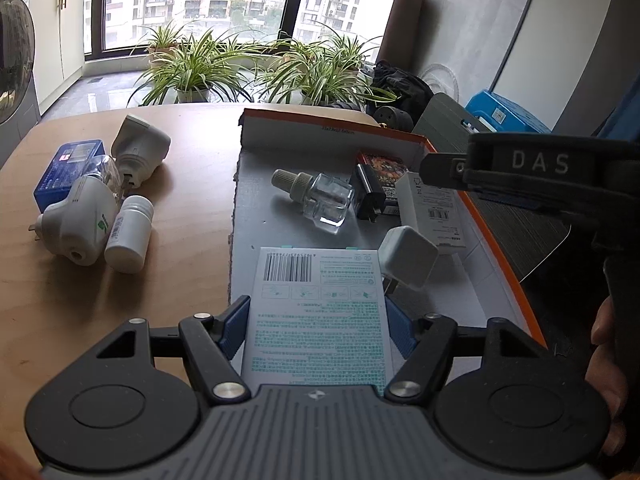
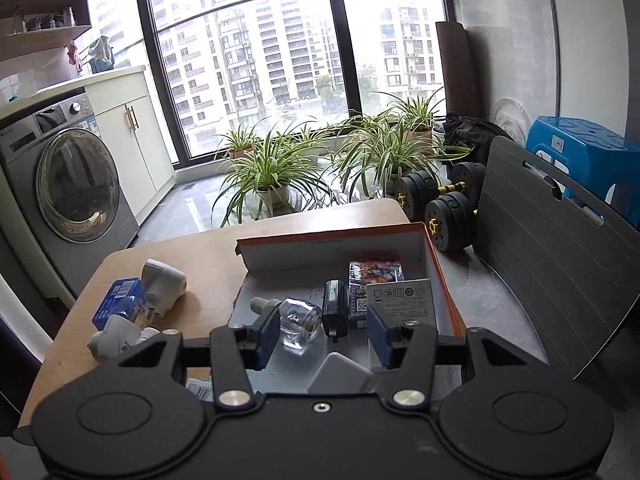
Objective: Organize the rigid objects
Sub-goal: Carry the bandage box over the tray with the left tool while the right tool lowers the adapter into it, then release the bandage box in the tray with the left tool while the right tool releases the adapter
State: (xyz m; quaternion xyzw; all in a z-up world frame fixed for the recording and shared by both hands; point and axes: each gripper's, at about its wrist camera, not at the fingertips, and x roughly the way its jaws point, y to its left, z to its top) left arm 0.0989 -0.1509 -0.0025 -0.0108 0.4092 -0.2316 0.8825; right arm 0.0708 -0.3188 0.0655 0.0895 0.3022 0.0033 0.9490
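My left gripper point(image 1: 318, 320) is shut on a flat white box with a barcode point(image 1: 316, 300), held over the near end of the orange-edged cardboard tray point(image 1: 496, 240). Inside the tray lie a clear glass bottle point(image 1: 320, 198), a black plug point(image 1: 368, 192), a white charger cube point(image 1: 408, 256), a long white box point(image 1: 434, 208) and a colourful box point(image 1: 384, 168). My right gripper point(image 2: 324, 332) is open and empty above the tray point(image 2: 448, 280), over the bottle point(image 2: 298, 322) and black plug point(image 2: 334, 308). On the table left of the tray lie two white plug-in devices point(image 1: 138, 150), a white pill bottle point(image 1: 128, 234) and a blue box point(image 1: 68, 168).
The round wooden table point(image 1: 120, 300) drops off at its left and far edges. Potted plants point(image 2: 276, 168), dumbbells point(image 2: 448, 208), a grey board point(image 2: 552, 264) and a blue stool point(image 2: 584, 152) stand beyond it. A washing machine point(image 2: 68, 188) is at the left.
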